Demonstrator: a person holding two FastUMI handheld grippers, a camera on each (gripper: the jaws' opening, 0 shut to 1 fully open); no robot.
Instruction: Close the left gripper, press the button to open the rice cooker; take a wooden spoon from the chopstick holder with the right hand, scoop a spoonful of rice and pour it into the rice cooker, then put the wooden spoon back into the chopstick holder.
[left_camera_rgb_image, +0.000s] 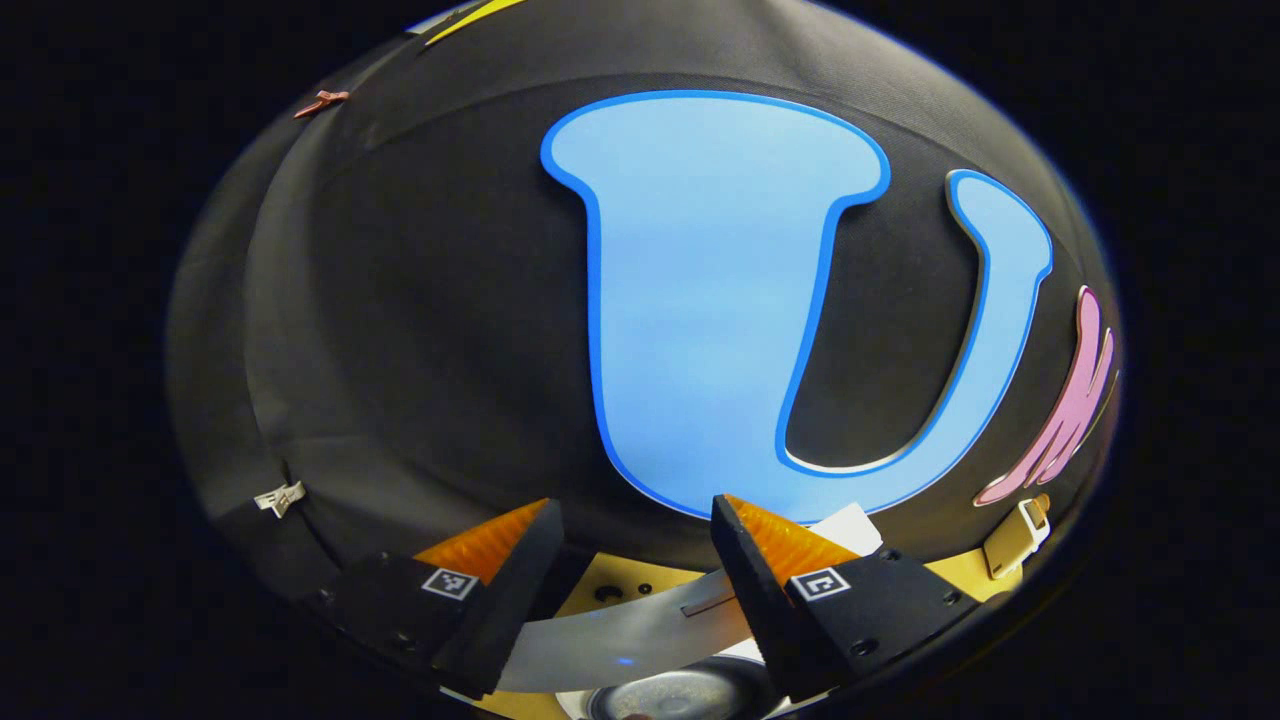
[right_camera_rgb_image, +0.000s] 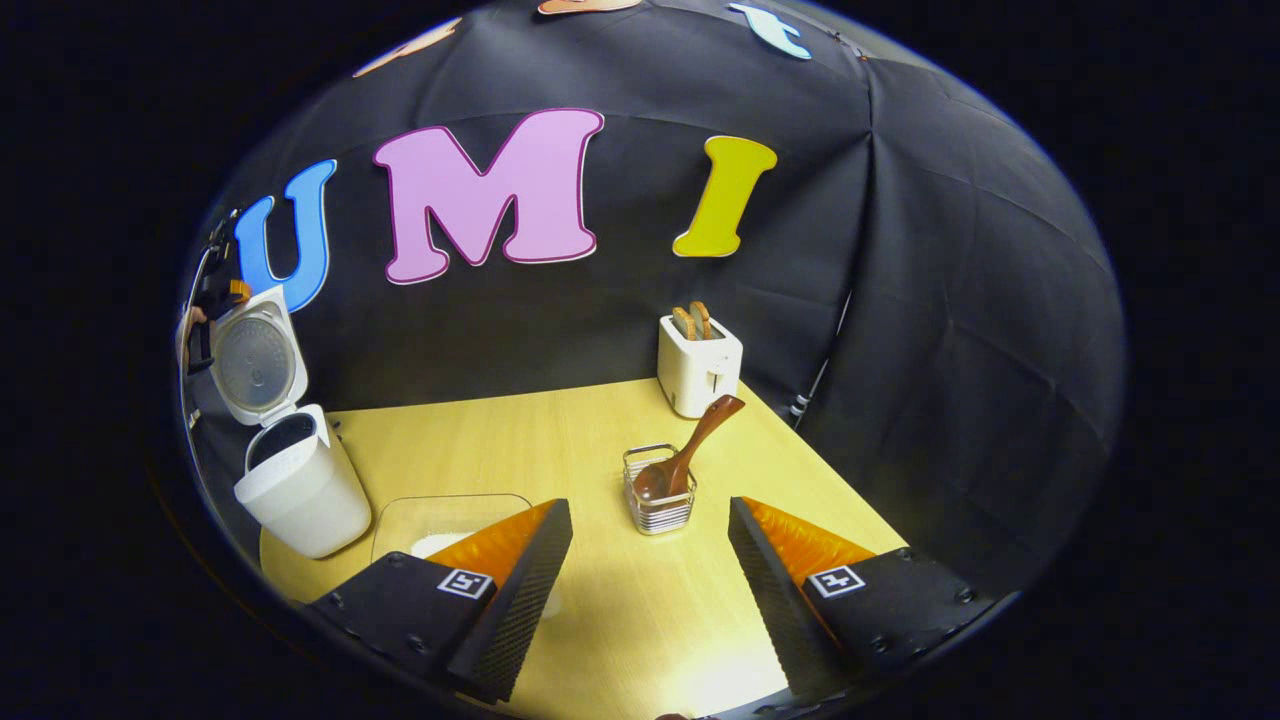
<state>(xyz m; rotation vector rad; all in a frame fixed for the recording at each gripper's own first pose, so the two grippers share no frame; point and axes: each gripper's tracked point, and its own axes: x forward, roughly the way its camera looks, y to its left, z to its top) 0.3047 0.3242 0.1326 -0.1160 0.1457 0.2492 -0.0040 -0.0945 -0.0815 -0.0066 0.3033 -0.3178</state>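
The white rice cooker (right_camera_rgb_image: 305, 495) stands at the table's left with its lid (right_camera_rgb_image: 255, 360) swung up and open. In the right gripper view, the wooden spoon (right_camera_rgb_image: 692, 450) leans bowl-down in the wire chopstick holder (right_camera_rgb_image: 660, 512), just beyond my open, empty right gripper (right_camera_rgb_image: 650, 590). A clear container with white rice (right_camera_rgb_image: 440, 530) sits between cooker and holder, partly behind one finger. My left gripper (right_camera_rgb_image: 212, 300) hovers small behind the raised lid. In the left gripper view, the left gripper (left_camera_rgb_image: 635, 510) is open above the lid's silver edge (left_camera_rgb_image: 620, 635), facing the wall.
A white toaster (right_camera_rgb_image: 698, 368) holding two bread slices stands at the back of the wooden table (right_camera_rgb_image: 540, 430), near the black cloth wall. The toaster (left_camera_rgb_image: 1018, 535) also appears at the right edge of the left gripper view.
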